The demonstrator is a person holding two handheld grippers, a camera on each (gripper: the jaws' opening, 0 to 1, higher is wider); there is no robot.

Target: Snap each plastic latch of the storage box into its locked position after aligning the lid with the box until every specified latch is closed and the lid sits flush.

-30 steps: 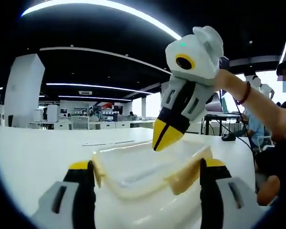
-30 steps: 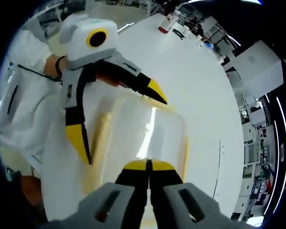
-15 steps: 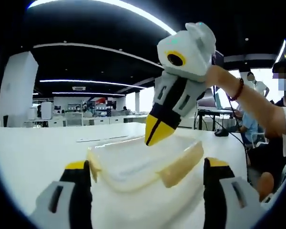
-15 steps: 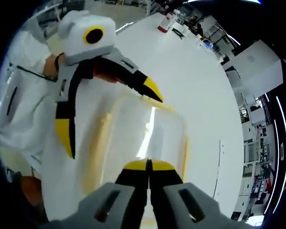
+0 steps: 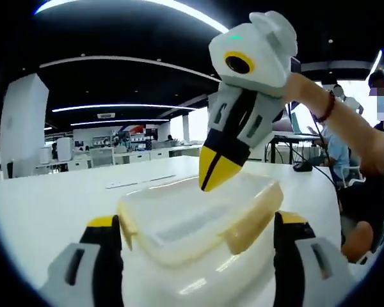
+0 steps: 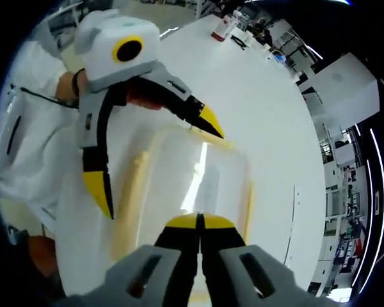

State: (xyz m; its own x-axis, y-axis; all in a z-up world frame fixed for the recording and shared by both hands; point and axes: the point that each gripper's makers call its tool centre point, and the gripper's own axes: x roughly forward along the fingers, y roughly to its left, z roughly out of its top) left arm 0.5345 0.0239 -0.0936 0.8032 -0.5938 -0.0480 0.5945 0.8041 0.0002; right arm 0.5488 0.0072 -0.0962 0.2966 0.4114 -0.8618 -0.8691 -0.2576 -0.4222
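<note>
A translucent white storage box [image 5: 192, 224] with pale yellow latches [image 5: 251, 219] sits on the white table. My left gripper [image 5: 198, 224] stands open, one jaw on each side of the box, the left jaw close by a side latch. In the right gripper view the left gripper [image 6: 157, 160] straddles the far end of the box [image 6: 192, 185]. My right gripper [image 6: 199, 220] is shut with nothing between its tips, which hang over the near edge of the lid. In the left gripper view the right gripper [image 5: 211, 174] points down at the lid's far edge.
The white table [image 5: 51, 198] stretches wide around the box. A person's arm with a dark bracelet [image 5: 328, 109] holds the right gripper. A small red-topped item [image 6: 227, 29] stands far off on the table. Desks and people fill the background.
The left gripper swayed a little around the box and came back near where it was. The right gripper's shut tips stay over the lid edge. The box has not shifted.
</note>
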